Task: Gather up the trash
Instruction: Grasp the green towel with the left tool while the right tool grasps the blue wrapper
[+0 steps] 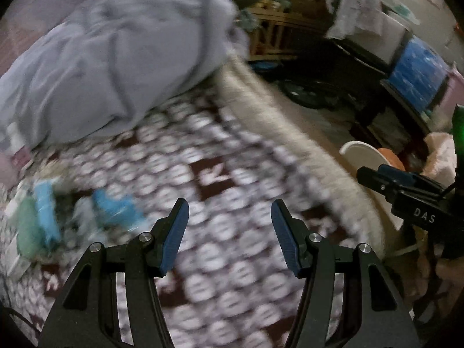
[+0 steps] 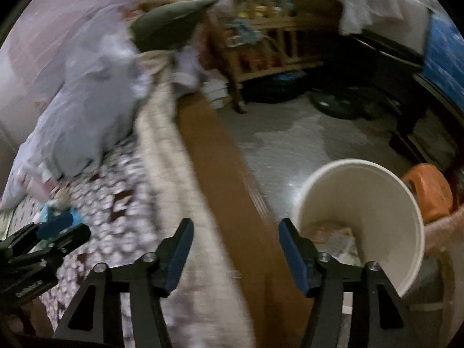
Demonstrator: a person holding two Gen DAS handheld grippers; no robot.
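Blurred scraps of trash lie on the patterned bedspread (image 1: 220, 191): blue wrappers (image 1: 116, 207) and a green piece (image 1: 27, 229) at the left of the left wrist view. My left gripper (image 1: 229, 217) is open and empty above the bedspread, to the right of the wrappers. My right gripper (image 2: 236, 236) is open and empty over the bed's edge. A white bin (image 2: 377, 203) with some paper trash (image 2: 330, 233) inside stands on the floor just right of the right gripper. The bin's rim also shows in the left wrist view (image 1: 362, 152).
A crumpled grey-blue blanket (image 1: 116, 52) covers the far bed. A brown bed frame rail (image 2: 226, 179) runs beside the grey floor (image 2: 290, 139). A wooden shelf (image 2: 269, 43), an orange stool (image 2: 429, 191) and a blue screen (image 1: 417, 78) stand beyond.
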